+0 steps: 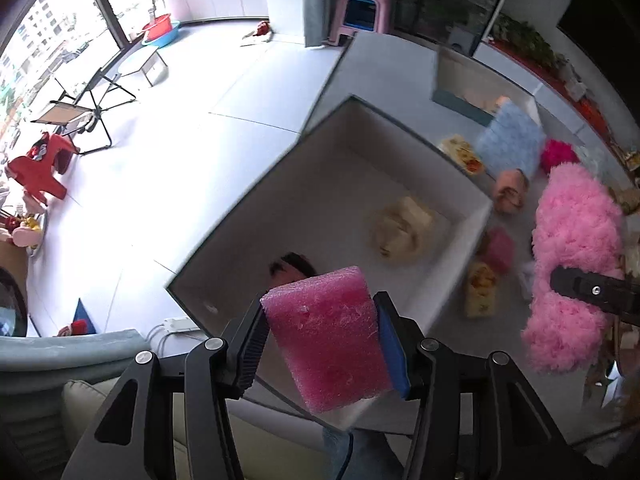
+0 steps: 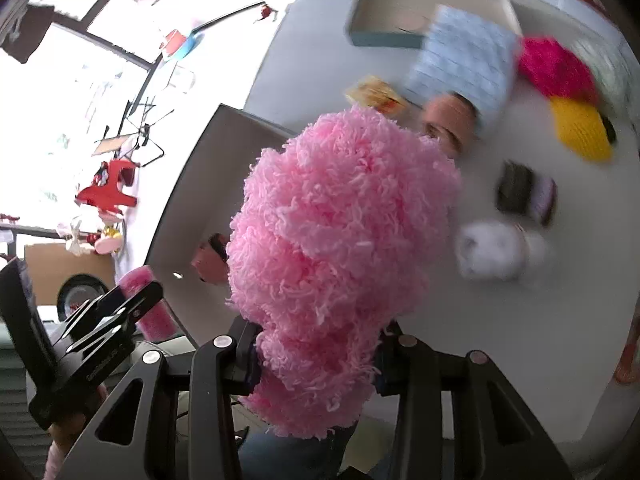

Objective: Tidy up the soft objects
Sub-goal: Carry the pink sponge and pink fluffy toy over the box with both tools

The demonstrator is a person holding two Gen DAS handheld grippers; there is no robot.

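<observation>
Counter [image 1: 384,64], white, carrying two boxes and a scatter of soft objects. The large open white box [image 1: 276,184] stands at the near left corner, its left wall flush with the counter edge; beyond that edge the floor lies open. It holds two items: one cream plush [image 1: 402,232] near its right wall and one dark-and-peach toy [image 1: 292,266] near its near wall, with bare floor between them. The smaller teal-sided box [image 2: 384,38] sits at the far end, a light-blue furry square [image 2: 466,58] leaning on its right side.

One fluffy pink plush [image 2: 340,248], the largest soft item, is clamped at its lower end by the right gripper [image 2: 316,354] and raised over the box's right wall. One pink foam sponge [image 1: 328,336] is clamped between the fingers of the left gripper [image 1: 322,344], held above the box's near edge.

Loose on the counter to the right: one magenta pompom [image 2: 554,66], one yellow knitted piece [image 2: 580,128], one peach roll [image 2: 450,120], one white fluffy ball [image 2: 490,250], one dark pouch [image 2: 524,196], and two yellow printed blocks [image 1: 482,288] [image 1: 460,150]; gaps between them are narrow.
</observation>
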